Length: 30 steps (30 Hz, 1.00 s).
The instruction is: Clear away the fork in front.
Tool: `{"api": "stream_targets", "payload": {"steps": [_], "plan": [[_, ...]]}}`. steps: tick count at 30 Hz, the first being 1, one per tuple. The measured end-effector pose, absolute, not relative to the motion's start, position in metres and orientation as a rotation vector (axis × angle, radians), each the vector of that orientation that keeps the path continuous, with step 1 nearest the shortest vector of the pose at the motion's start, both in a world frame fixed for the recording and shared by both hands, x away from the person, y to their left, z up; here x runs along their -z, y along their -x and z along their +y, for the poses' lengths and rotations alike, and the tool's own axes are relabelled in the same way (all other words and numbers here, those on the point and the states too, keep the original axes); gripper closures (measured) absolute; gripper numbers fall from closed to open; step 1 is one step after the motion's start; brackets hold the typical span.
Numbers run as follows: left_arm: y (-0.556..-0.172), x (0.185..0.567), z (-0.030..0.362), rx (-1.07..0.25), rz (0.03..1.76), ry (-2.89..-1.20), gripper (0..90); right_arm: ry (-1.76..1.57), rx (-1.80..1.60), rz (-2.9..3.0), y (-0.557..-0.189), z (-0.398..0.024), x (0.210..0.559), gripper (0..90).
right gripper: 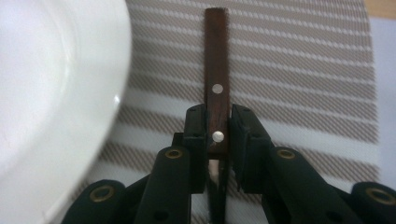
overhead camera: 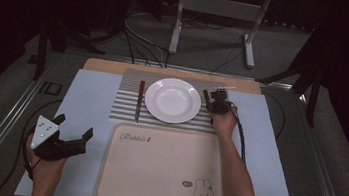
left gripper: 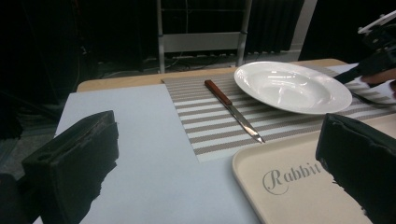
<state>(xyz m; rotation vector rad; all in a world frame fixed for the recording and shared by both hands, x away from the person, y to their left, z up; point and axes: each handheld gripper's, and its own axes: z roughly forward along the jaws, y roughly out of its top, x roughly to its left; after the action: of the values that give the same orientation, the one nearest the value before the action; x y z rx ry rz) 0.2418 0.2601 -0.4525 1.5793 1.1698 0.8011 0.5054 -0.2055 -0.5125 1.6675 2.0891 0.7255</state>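
Note:
A white plate point(overhead camera: 172, 100) sits on a striped placemat point(overhead camera: 126, 107), with a brown-handled knife point(overhead camera: 139, 101) lying to its left. To the right of the plate, my right gripper point(overhead camera: 212, 98) is down at the mat. In the right gripper view its jaws point(right gripper: 218, 116) are shut on the riveted wooden handle point(right gripper: 216, 56) of a utensil that lies along the mat beside the plate point(right gripper: 51, 93). The utensil's other end is hidden under the gripper. My left gripper point(overhead camera: 76, 125) is held open with nothing in it near the table's front left. It faces the knife point(left gripper: 231, 109) and the plate point(left gripper: 292, 86).
A cream tray point(overhead camera: 163, 169) printed "Rabbit" lies in front of the placemat, and its corner point(left gripper: 289, 186) is close to my left gripper's right jaw. A pale blue mat point(overhead camera: 89, 97) covers the table. A metal stand point(overhead camera: 218, 12) and cables are on the floor beyond the table.

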Motion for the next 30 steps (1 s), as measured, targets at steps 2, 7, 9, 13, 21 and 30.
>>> {"api": "stream_targets", "payload": {"steps": [2,7,9,13,21,30], "plan": [[-0.241,0.452,0.26,-0.801,1.171,-1.579,0.0,-1.679,-0.709,2.111,-0.503,-0.214,0.51,77.7],[-0.242,0.452,0.259,-0.804,1.173,-1.585,0.0,-1.686,-0.654,2.165,-0.493,-0.233,0.506,77.8],[-0.242,0.452,0.259,-0.803,1.175,-1.583,0.0,-1.689,-0.638,2.186,-0.489,-0.238,0.504,77.8],[-0.242,0.453,0.258,-0.804,1.175,-1.587,0.0,-1.645,-0.573,2.258,-0.482,-0.24,0.501,77.7],[-0.243,0.453,0.257,-0.802,1.174,-1.593,0.0,-1.591,-0.473,2.393,-0.482,-0.237,0.497,76.7],[-0.242,0.453,0.255,-0.802,1.17,-1.598,0.0,-1.527,-0.386,2.431,-0.481,-0.229,0.495,77.9]]}}
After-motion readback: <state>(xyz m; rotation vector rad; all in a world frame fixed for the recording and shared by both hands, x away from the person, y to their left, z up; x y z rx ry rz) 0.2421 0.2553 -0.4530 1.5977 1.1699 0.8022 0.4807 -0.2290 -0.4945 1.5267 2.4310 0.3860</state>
